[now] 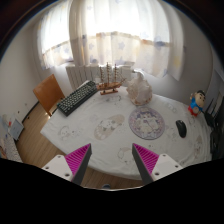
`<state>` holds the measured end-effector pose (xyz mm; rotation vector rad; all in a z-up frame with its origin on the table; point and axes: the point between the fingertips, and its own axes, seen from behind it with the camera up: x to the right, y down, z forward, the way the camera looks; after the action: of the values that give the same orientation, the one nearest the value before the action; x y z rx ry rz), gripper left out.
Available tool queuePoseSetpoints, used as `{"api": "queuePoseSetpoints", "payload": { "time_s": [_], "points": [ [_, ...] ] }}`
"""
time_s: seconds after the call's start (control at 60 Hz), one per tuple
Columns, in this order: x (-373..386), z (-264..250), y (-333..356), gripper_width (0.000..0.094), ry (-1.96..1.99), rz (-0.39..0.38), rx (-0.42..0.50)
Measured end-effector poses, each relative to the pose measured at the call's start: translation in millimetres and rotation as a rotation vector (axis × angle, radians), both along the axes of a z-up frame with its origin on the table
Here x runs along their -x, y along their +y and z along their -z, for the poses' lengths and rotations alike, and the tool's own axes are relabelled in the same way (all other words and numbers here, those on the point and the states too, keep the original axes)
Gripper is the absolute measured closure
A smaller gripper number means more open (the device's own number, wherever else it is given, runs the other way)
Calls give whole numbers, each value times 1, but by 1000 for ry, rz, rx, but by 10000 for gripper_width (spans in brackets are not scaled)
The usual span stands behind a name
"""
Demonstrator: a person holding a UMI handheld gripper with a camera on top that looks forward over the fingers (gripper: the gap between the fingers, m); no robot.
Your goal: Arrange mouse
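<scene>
On the round table (pixel 95 135) lie one mouse (pixel 181 127), one round mat (pixel 146 123) beside it, and one keyboard (pixel 77 97) well apart at the far side. The gripper (pixel 112 160) hovers above the table's near edge, its two fingers apart and holding nothing, with the mouse beyond them.

A small, dark, rounded computer mouse (pixel 181 127) lay flat on the pale patterned tablecloth, right of the frame's centre and near the table's right edge. It sat just to the right of a round, light grey mouse mat with a printed design (pixel 146 123), close beside it (whether the two touched could not be made out). Its long axis ran roughly up and down the frame.
</scene>
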<state>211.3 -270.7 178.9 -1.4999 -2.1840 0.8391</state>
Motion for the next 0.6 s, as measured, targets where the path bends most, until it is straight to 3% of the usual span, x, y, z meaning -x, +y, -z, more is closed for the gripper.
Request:
{"api": "queuePoseSetpoints", "payload": {
  "time_s": [0.167, 0.6],
  "points": [
    [10, 5, 28, 96, -7, 43, -22],
    [28, 27, 151, 95, 10, 289, -76]
  ]
}}
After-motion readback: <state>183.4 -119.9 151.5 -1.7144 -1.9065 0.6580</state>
